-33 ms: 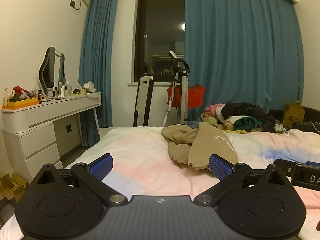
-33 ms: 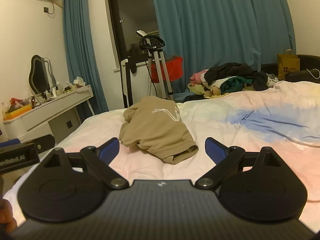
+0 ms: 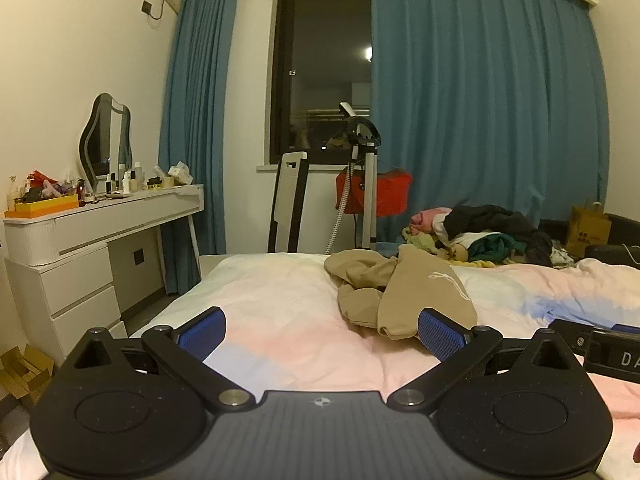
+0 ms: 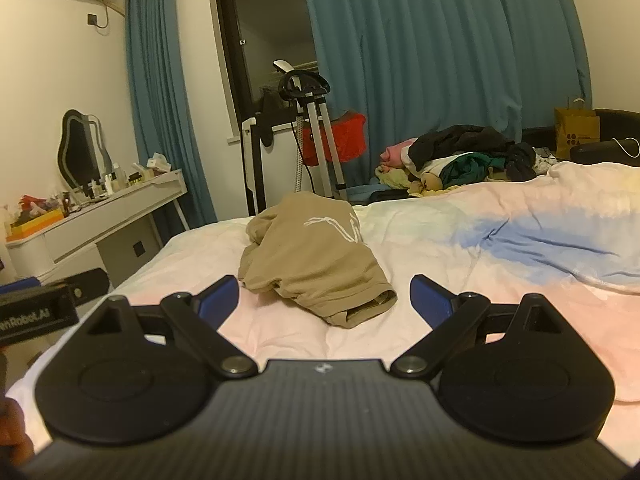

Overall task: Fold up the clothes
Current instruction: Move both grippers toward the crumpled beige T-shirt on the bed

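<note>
A crumpled tan garment with a white drawstring lies bunched on the pink, white and blue bed cover. It also shows in the right wrist view, just beyond the fingers. My left gripper is open and empty, low over the bed, with the garment ahead and to the right. My right gripper is open and empty, with the garment's near edge between and just past its fingertips. Each gripper shows at the edge of the other's view.
A heap of mixed clothes lies at the bed's far side, also in the right wrist view. A white dressing table with a mirror stands left. A garment steamer stand, blue curtains and a dark window are behind.
</note>
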A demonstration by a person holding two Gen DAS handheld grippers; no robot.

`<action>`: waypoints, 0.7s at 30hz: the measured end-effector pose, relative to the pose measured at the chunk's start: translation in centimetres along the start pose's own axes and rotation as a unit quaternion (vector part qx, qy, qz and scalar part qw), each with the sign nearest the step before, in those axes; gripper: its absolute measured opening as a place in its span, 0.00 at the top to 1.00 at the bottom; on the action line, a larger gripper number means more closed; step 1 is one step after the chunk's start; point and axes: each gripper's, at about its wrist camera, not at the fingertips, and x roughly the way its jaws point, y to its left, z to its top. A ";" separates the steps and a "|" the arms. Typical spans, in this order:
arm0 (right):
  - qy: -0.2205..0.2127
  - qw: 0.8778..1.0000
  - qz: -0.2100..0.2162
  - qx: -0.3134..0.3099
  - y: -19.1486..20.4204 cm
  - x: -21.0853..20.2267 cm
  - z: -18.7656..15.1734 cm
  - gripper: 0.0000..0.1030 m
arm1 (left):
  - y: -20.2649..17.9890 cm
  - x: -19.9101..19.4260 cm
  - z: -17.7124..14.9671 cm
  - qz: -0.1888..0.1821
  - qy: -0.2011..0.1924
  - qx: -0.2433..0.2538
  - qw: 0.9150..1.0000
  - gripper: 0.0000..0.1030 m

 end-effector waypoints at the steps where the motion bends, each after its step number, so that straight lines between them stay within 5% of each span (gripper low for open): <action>1: 0.000 1.000 -0.001 0.000 0.1 0.0 -0.1 0.09 | 0.0 0.0 0.0 -0.001 -0.001 0.002 1.000 0.00; 21: 0.001 1.000 -0.006 0.007 -0.3 0.1 -0.5 0.09 | -0.2 -0.6 -0.2 0.005 -0.017 0.024 1.000 0.00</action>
